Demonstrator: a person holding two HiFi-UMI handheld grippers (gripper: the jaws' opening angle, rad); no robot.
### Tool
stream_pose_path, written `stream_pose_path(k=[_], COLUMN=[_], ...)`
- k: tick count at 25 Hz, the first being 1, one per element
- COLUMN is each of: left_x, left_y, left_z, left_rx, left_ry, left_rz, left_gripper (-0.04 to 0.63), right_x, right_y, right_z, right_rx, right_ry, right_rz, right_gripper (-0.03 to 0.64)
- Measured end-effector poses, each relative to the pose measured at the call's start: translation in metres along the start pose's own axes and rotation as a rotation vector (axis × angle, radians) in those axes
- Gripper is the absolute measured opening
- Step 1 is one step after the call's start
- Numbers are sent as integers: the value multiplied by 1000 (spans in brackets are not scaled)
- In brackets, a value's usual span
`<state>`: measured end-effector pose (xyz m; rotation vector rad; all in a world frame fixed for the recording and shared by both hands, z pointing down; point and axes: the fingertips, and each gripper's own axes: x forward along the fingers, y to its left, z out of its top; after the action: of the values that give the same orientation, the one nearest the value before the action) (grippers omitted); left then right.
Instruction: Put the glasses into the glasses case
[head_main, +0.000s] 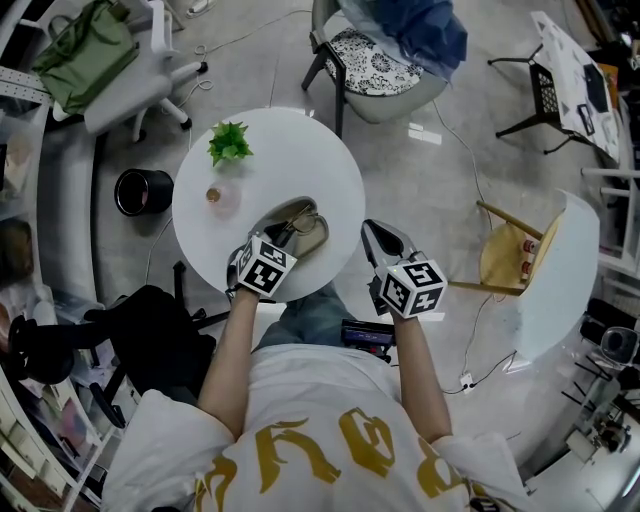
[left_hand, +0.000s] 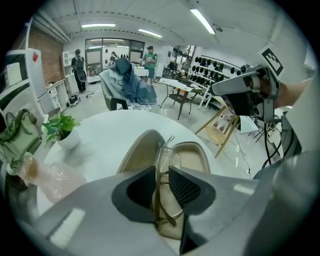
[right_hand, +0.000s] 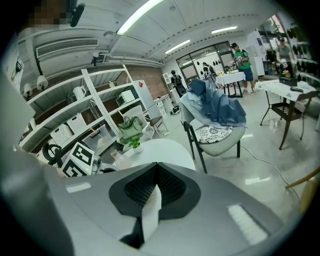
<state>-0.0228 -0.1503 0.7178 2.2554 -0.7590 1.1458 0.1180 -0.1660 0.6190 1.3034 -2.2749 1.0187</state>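
Observation:
An open beige glasses case (head_main: 314, 236) lies near the front edge of the round white table (head_main: 300, 150). My left gripper (head_main: 284, 240) is shut on thin-framed glasses (left_hand: 168, 159) and holds them edge-on just over the case's tray (left_hand: 196, 156), with the raised lid (left_hand: 136, 151) to the left. In the left gripper view the frame runs straight down between the left gripper's (left_hand: 163, 174) dark pads. My right gripper (head_main: 377, 233) hangs off the table's right edge, shut with nothing held. It also shows in the left gripper view as the right gripper (left_hand: 231, 86), high on the right.
A small potted plant (head_main: 230, 144) and a clear plastic bag (head_main: 218, 195) sit on the table's left side. Behind the table is a chair draped with blue cloth (head_main: 400, 40). A black bin (head_main: 142, 191) stands on the left and a wooden chair (head_main: 508, 256) on the right.

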Motion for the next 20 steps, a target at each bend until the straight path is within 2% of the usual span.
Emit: stream_pose_path(k=[9, 14, 17, 20], left_x=[-22, -37, -52, -73], left_y=[5, 7, 4, 0], left_z=[9, 16, 23, 31], left_rx=[-55, -43, -43, -78], left_ry=[-71, -117, -174, -258], left_rz=[23, 47, 57, 51], left_gripper=[81, 82, 81, 81], right_x=[-9, -12, -15, -21], right_y=[18, 30, 42, 54], right_z=[7, 14, 17, 20], right_rx=[-43, -72, -97, -117], right_ry=[-22, -48, -67, -88], right_rz=[17, 16, 23, 29], right_gripper=[26, 26, 26, 26])
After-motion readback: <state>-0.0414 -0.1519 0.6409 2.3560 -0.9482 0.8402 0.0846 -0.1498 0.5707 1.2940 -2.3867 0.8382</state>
